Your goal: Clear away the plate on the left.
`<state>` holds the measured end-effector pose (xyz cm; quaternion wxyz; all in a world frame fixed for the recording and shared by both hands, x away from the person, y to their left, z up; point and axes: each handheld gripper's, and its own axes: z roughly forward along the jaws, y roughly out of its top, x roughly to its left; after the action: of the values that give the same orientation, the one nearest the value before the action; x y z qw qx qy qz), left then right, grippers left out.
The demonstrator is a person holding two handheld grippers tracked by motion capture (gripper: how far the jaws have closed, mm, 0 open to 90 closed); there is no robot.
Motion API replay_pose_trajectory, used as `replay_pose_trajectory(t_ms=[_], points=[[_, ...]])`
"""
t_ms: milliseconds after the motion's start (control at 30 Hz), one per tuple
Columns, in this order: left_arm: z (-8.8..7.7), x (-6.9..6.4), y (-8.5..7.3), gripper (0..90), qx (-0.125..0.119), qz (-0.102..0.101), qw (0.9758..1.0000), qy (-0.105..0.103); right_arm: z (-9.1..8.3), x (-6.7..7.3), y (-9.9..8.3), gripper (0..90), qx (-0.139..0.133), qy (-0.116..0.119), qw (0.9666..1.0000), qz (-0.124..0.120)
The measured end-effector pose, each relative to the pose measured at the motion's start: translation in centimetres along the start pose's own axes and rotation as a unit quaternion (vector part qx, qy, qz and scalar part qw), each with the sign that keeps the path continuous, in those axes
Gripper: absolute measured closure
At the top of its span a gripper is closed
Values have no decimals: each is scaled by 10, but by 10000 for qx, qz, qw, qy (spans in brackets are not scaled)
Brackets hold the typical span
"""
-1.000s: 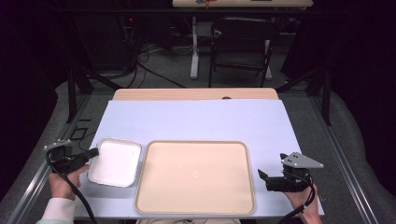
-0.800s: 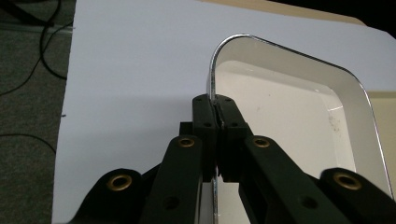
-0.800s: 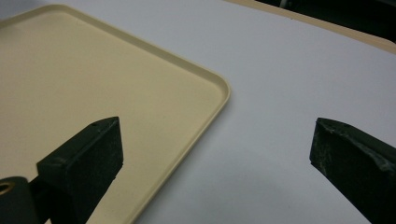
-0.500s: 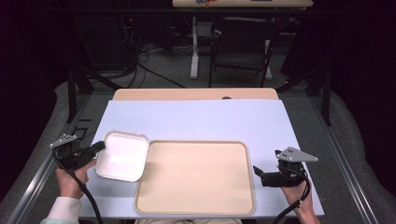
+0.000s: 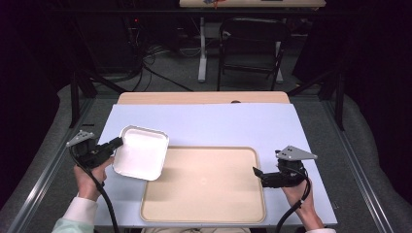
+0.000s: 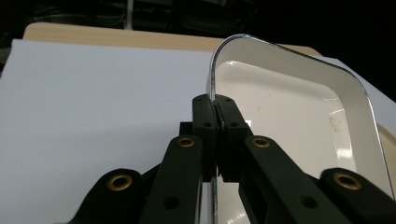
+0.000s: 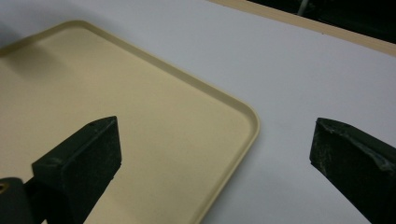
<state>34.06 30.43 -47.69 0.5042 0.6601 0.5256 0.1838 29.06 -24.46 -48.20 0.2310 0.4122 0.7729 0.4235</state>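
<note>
Dark room, pale blue surface [image 5: 218, 126]. Our left tool [image 5: 118, 141] pinches the white dish [image 5: 142, 153] rim, tilted over the tan tray [image 5: 204, 187]; our right tool [image 5: 256, 173] hangs spread apart.

The left tool [image 5: 116, 142] sits at the left of the high view, gripped by the left hand [image 5: 87, 177], whose pale sleeve [image 5: 77, 213] enters from below. Its jaws are pressed together on the thin rim of a white dish [image 6: 299, 121], which it carries tilted. The right tool [image 5: 257, 174], held by the right hand [image 5: 297, 194], points leftward with its jaws spread wide apart, gripping nothing.
</note>
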Motion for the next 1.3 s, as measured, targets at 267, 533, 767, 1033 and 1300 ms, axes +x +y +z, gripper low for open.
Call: replay_pose_trajectory(t_ms=[267,533,767,1033,1300], points=[[17,-19,5,884,-67,67,9998,-191,14,10,11,8,9,196,9998,-76],[26,-42,7,884,-115,243,9989,-374,29,29,27,11,-36,437,9988,-208],[36,-63,8,884,-218,329,9980,-487,40,45,42,19,-156,657,9973,-277],[42,-80,6,883,-370,347,9975,-499,51,63,57,99,-367,827,9955,-273],[45,-90,1,884,-426,374,9972,-492,73,89,62,165,-231,1197,9917,-415]])
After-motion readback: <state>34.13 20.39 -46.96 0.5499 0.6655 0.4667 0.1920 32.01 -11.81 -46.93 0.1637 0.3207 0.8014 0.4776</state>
